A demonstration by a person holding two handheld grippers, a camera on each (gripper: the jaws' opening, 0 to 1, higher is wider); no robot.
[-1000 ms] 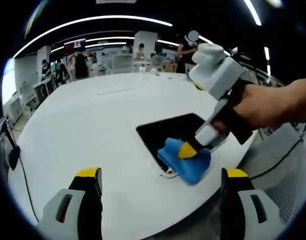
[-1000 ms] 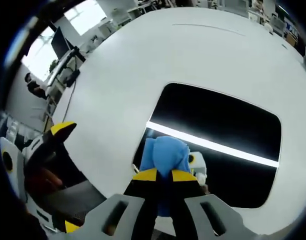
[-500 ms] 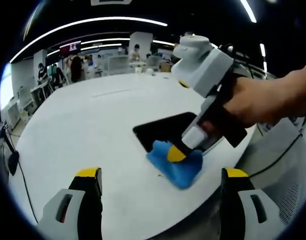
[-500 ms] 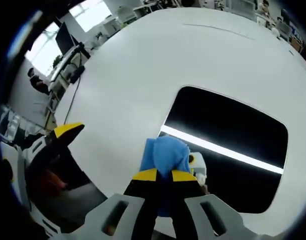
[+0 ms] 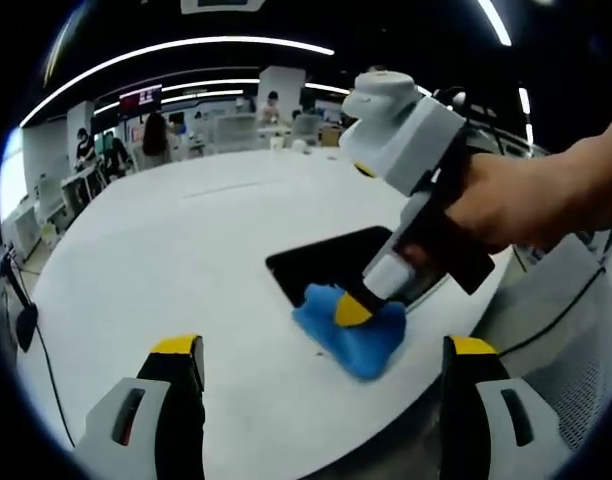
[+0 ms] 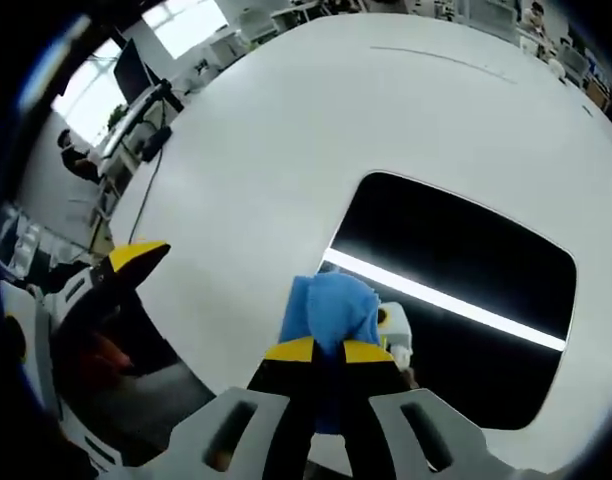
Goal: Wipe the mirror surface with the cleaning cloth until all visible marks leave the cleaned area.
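Observation:
A dark rounded mirror (image 6: 456, 290) lies flat on the white round table (image 6: 286, 130) and reflects a bright ceiling strip. My right gripper (image 6: 329, 350) is shut on a blue cleaning cloth (image 6: 329, 310), pressing it on the mirror's near left edge. In the left gripper view the right gripper (image 5: 354, 310), held by a hand, presses the cloth (image 5: 351, 332) at the near corner of the mirror (image 5: 326, 262). My left gripper (image 5: 321, 350) stands open above the table's near edge, nothing between its yellow-tipped fingers (image 5: 176, 350). The left gripper (image 6: 121, 270) also enters the right gripper view from the left.
The table's near edge (image 5: 286, 450) runs just past my left fingers. Desks, screens and people (image 5: 156, 125) stand in the background office. A cable (image 5: 46, 350) hangs off the table's left side. Chairs and monitors (image 6: 136, 90) sit beyond the far edge.
The right gripper slid the blue cloth left along the mirror's near edge onto its corner during the first half second. Since then almost nothing has moved.

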